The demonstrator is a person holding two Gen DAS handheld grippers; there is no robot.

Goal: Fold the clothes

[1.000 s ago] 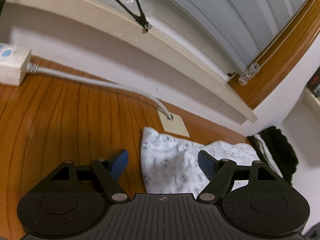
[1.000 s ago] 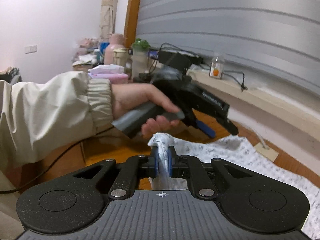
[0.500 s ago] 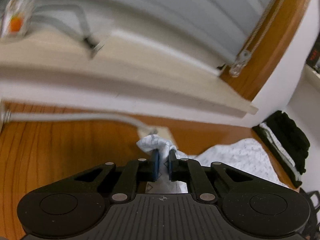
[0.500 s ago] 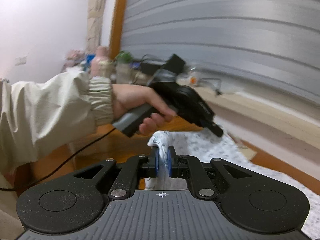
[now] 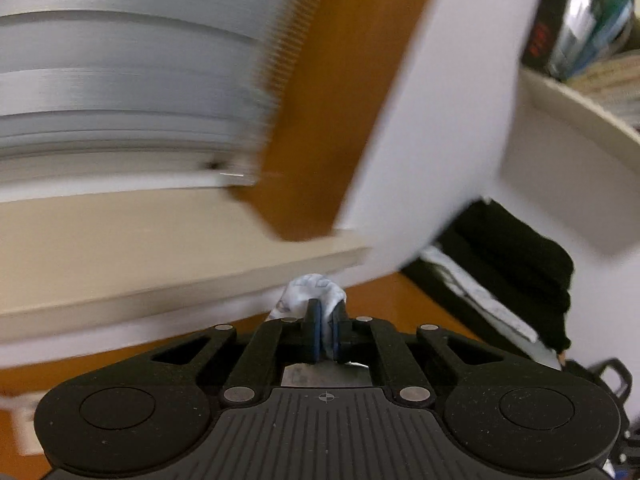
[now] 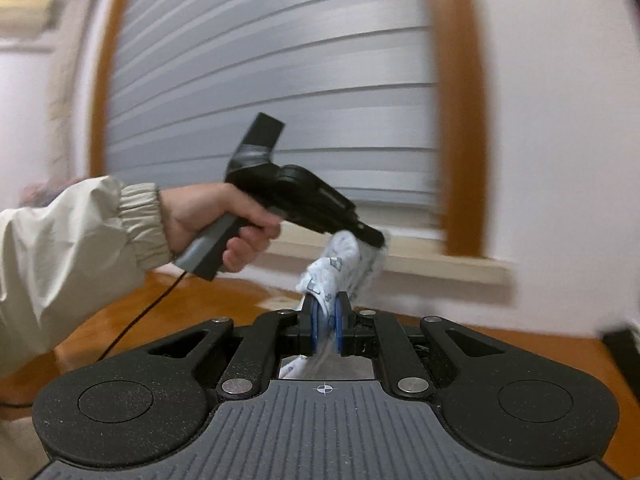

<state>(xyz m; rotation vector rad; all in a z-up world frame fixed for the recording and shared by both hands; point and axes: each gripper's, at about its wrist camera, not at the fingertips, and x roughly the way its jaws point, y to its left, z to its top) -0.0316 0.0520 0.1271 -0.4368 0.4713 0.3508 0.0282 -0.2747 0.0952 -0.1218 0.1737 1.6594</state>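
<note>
Between the blue pads of the left gripper [image 5: 327,334], a bunched fold of white patterned cloth [image 5: 316,290] is clamped; the jaws stand almost fully together, with only the fabric's thickness separating them. The cloth rises just above the fingertips in a small crumpled peak.

The right gripper [image 6: 327,322] is in the same condition: jaws narrow, pads pressed against another bunch of the cloth [image 6: 334,266], which stands up from the pads. In the right wrist view, a hand [image 6: 208,220] in a beige sleeve [image 6: 72,248] grasps the handle of the left gripper, and the cloth stretches between the two tools, lifted above the wooden table [image 6: 192,300].

Behind both tools are a grey window blind [image 6: 272,80], a wooden window frame [image 5: 332,100] and a pale sill [image 5: 160,248]. A pile of dark clothing [image 5: 516,264] lies at the table's right end. Both views are motion-blurred.
</note>
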